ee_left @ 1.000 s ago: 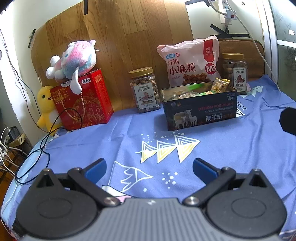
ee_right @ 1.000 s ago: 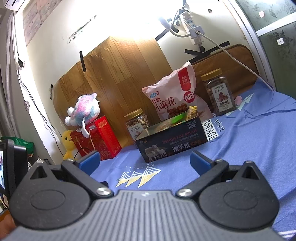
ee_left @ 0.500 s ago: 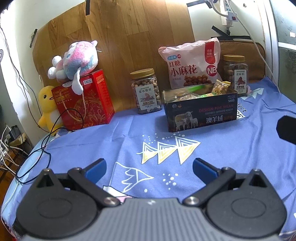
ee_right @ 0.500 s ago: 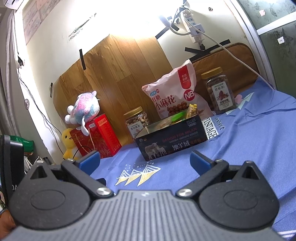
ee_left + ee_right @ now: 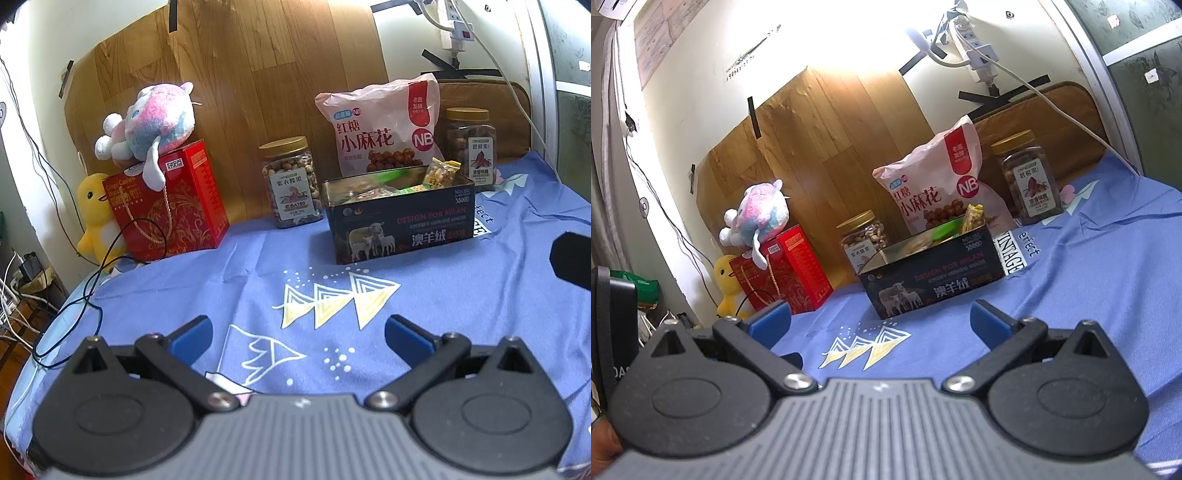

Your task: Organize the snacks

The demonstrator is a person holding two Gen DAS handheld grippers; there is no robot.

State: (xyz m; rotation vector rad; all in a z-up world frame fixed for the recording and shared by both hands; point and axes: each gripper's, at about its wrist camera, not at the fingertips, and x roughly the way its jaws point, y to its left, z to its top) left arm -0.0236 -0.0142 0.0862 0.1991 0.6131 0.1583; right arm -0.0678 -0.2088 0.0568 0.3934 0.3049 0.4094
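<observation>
Since the earlier frames, little has been shifted: both grippers have been drawn slightly back from the tin (image 5: 400,218), which is seen a touch smaller and lower. The tin is stood on the blue cloth (image 5: 258,280), already filled with small packets; a nut jar (image 5: 290,182) is stood just left of it, the pink bag (image 5: 380,129) directly behind it, a second jar (image 5: 471,146) behind its right end. A tall jar could be toppled if clipped by one jaw on approach, and the loose cloth could be dragged. The left gripper (image 5: 297,334) and right gripper (image 5: 881,319) are held with jaws spread wide, nothing gripped or touched.
</observation>
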